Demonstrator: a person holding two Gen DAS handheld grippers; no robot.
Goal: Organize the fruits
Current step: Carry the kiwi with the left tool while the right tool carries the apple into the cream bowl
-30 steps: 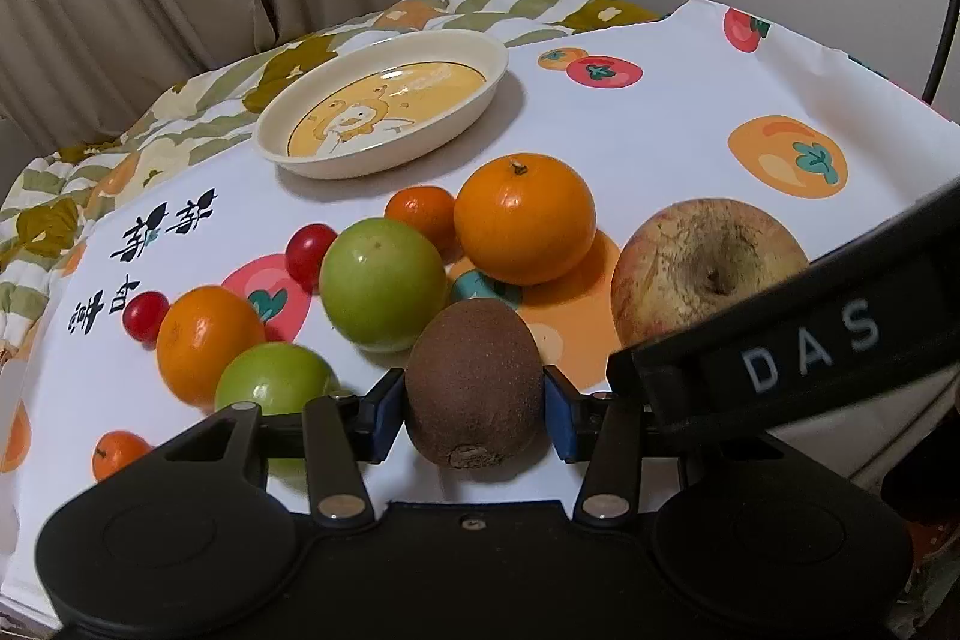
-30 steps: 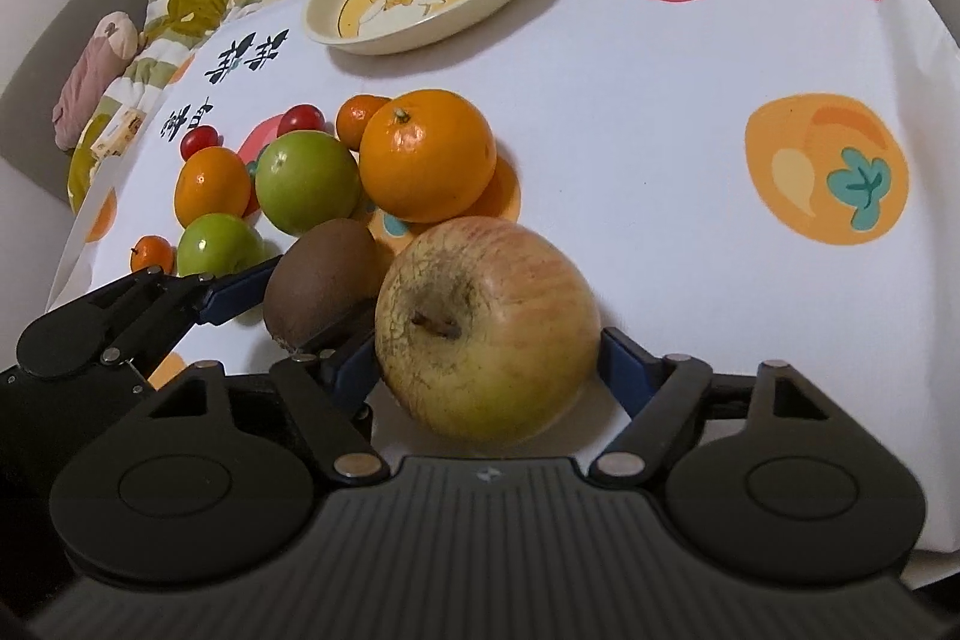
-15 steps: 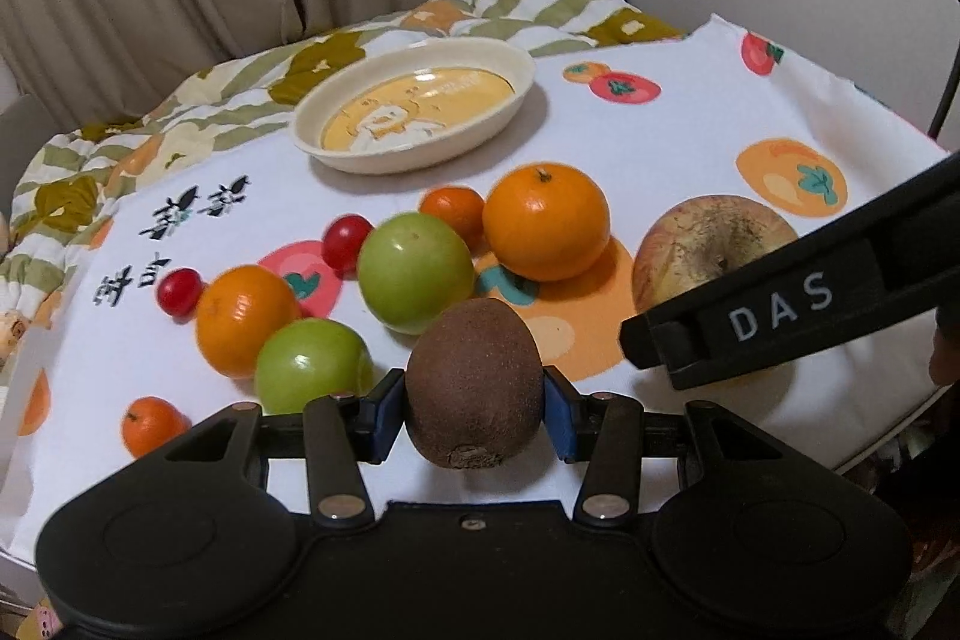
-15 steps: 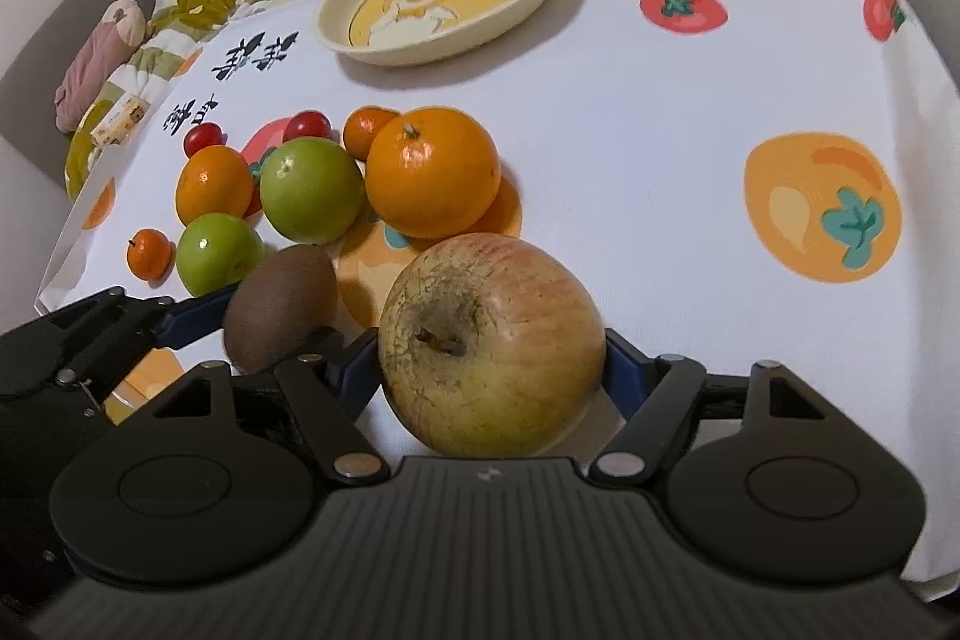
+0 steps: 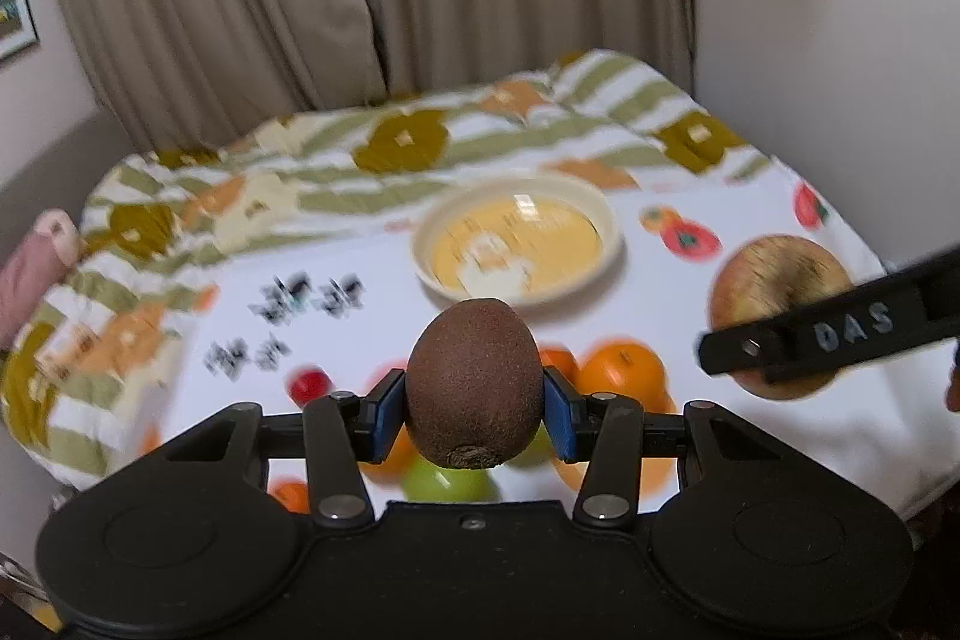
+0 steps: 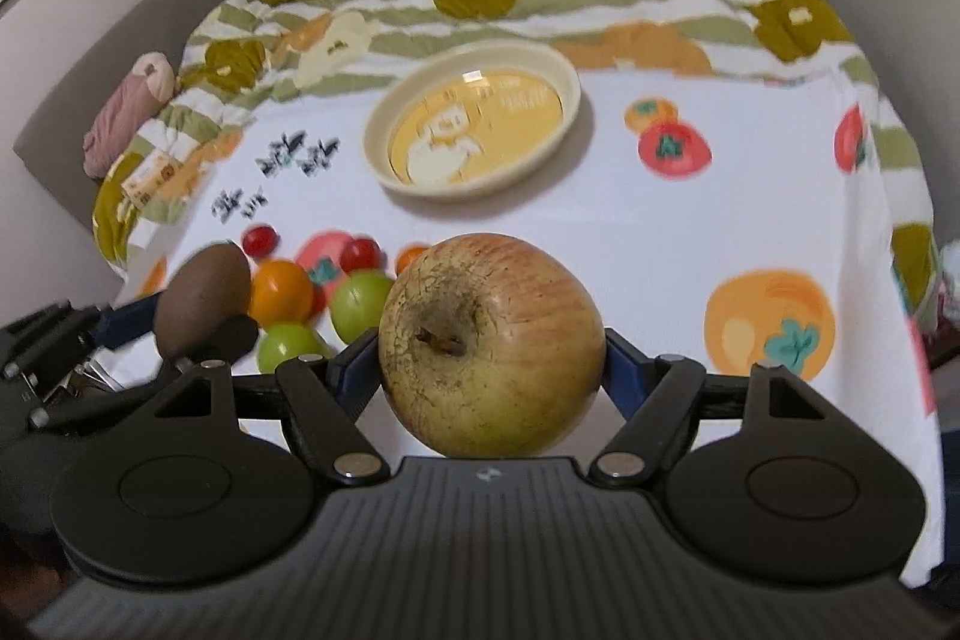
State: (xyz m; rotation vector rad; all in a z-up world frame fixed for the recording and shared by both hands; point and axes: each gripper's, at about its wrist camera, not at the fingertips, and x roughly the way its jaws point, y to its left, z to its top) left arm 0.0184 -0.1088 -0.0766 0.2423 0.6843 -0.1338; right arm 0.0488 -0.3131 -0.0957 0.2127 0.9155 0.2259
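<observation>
The apple point(image 6: 492, 343) is gripped between the jaws of the right gripper point(image 6: 492, 370), low in the middle of the right wrist view, up off the cloth point(image 6: 690, 232). The kiwi point(image 5: 474, 382) is clamped between the jaws of the left gripper point(image 5: 474, 415), low in the middle of the left wrist view, also in the air. The dish point(image 6: 570, 100) is seen above the middle of the frame, and nothing is in it.

It is judged that both fruits are meant for the dish. The grips should be kept tight until each fruit is over the dish. The fruits should be set down softly, the big apple first, so the round things are not rolled out. The two grippers should be kept apart so they are not bumped.

Counted in the right wrist view, big to small: one dish, one apple, one kiwi, two green fruits point(image 6: 360, 304), two oranges point(image 6: 281, 289) that can be seen, with more maybe hidden, and two little red fruits point(image 6: 259, 239)
</observation>
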